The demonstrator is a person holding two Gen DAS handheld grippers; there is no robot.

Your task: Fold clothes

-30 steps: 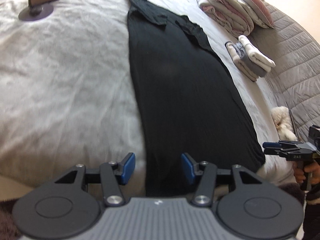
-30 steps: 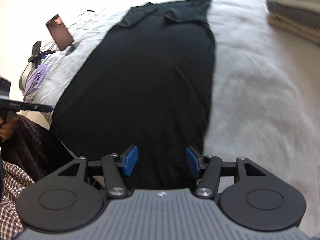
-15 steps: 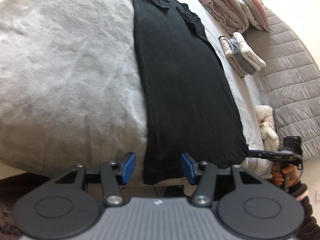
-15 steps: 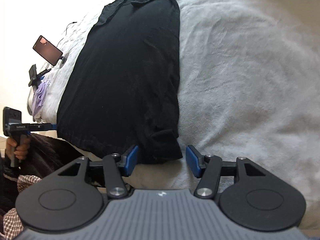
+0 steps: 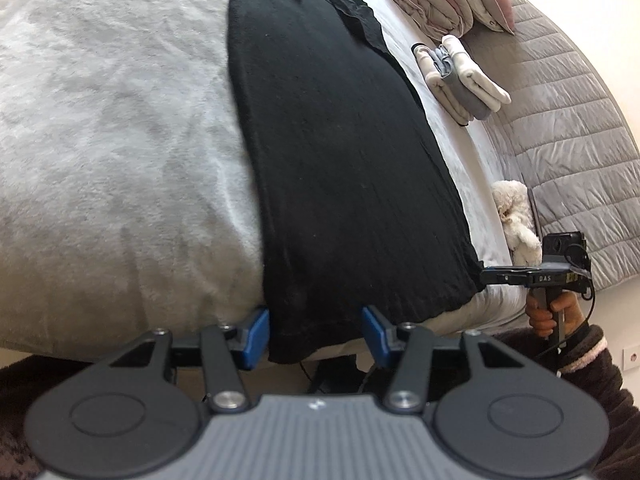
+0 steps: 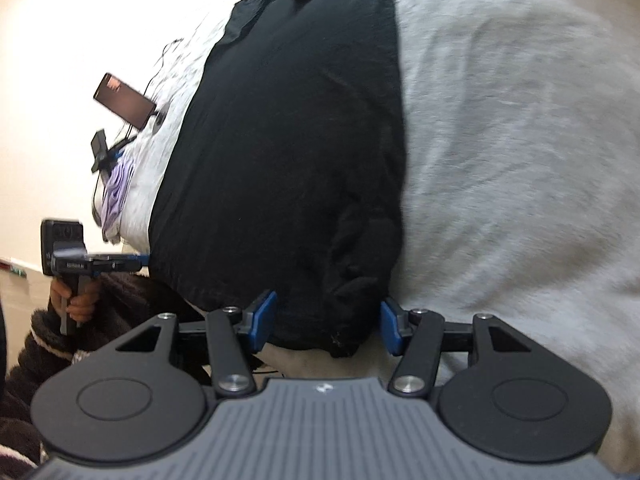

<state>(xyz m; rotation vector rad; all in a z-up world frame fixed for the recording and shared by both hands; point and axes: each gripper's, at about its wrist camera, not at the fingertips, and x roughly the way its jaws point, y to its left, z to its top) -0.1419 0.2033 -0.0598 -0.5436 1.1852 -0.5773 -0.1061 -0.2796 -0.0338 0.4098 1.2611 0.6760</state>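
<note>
Black garment [image 5: 340,152] laid flat lengthwise on grey blanket [image 5: 112,140], hem draped over bed edge. Left gripper [image 5: 315,334] spread wide, one hem corner framed between fingers. Right gripper [image 6: 328,326] likewise spread at other corner. Nothing grasped.

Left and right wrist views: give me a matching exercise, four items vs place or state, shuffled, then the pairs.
Items:
1. black garment
2. left gripper
3. plush toy
4. phone on stand

Place or state:
A. by the quilted grey cover, at the bed's edge
B. laid out flat along the bed, hem hanging over the edge
C. propped up on the bed beyond the garment's far side, seen from the right wrist
D. jaws open around the hem corner

Pairs: 1-B, 2-D, 3-A, 4-C
</note>
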